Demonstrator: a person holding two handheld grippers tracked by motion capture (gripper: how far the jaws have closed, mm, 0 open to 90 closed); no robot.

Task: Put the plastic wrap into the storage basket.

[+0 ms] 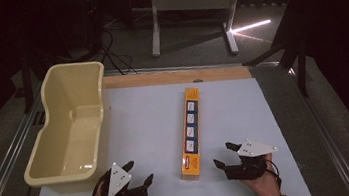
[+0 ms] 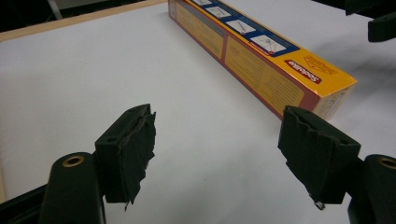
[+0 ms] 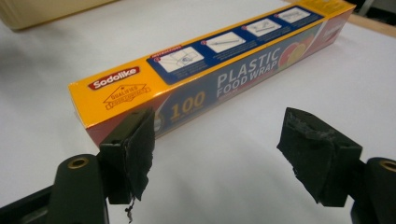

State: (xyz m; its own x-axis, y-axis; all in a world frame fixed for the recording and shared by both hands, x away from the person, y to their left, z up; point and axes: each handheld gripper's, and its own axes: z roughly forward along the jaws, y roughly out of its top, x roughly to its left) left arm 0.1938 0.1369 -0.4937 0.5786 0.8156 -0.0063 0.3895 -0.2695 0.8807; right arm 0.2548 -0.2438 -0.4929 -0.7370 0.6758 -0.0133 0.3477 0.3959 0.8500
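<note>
Overhead, white tabletop (image 1: pixel 146 131) in a dark room — both grippers' fingers apart, holding nothing.

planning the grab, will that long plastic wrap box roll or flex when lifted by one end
The plastic wrap box lies on a flat face with square edges, so it probably won't roll. It looks like stiff card, likely light. Being long, it may swing or droop if held at one end.

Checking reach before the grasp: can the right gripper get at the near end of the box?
Probably yes. The right gripper is open beside the box, with bare table between.
</note>
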